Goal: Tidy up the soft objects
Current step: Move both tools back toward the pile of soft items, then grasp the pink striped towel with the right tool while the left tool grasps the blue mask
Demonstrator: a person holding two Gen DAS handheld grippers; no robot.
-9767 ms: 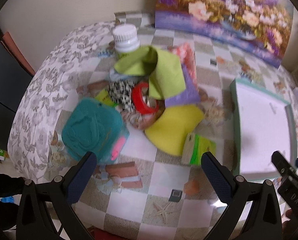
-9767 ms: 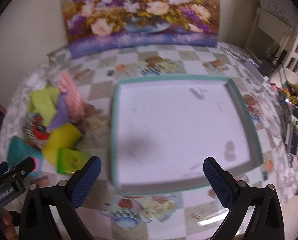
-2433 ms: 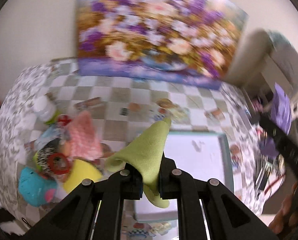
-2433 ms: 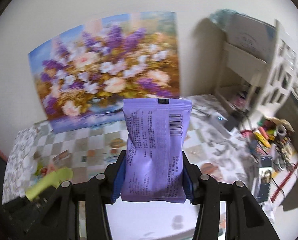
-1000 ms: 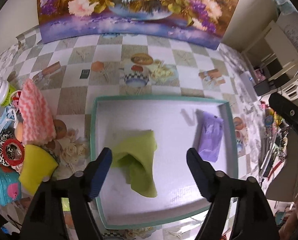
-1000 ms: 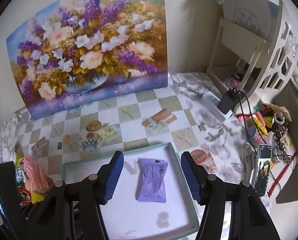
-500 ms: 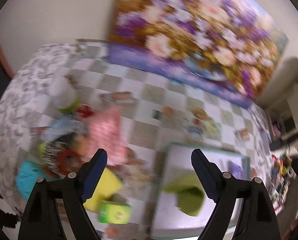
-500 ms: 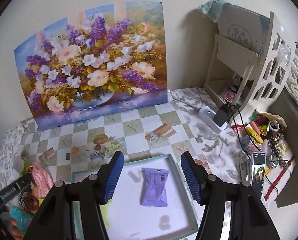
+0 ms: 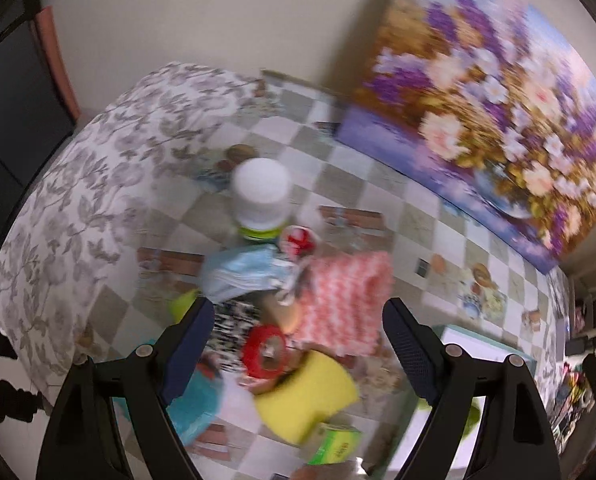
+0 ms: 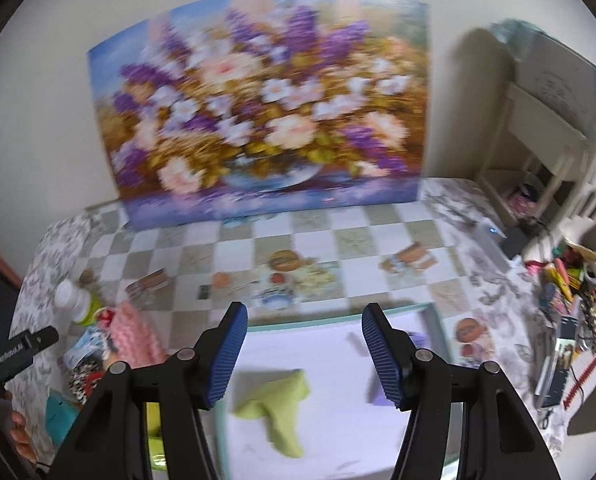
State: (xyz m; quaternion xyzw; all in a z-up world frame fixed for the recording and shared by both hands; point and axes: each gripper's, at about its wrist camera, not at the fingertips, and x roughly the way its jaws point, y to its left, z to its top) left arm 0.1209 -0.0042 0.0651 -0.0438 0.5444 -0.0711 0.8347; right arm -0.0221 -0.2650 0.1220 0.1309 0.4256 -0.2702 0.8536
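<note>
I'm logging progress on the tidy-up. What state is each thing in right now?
Left claw: open, empty, over the pile.
Right claw: open, empty, above the tray.
Green cloth: crumpled in the tray.
Purple packet: in the tray, partly hidden.
Pink cloth: in the pile, outside the tray.
Yellow sponge: in the pile.
White bottle: upright, capped.

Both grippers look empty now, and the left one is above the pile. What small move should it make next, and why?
Probably lower the left gripper onto the pink knitted cloth and close. Its jaws are open and empty, and that cloth lies on top of the pile beside the tray. The green cloth and the purple packet already lie in the tray.
</note>
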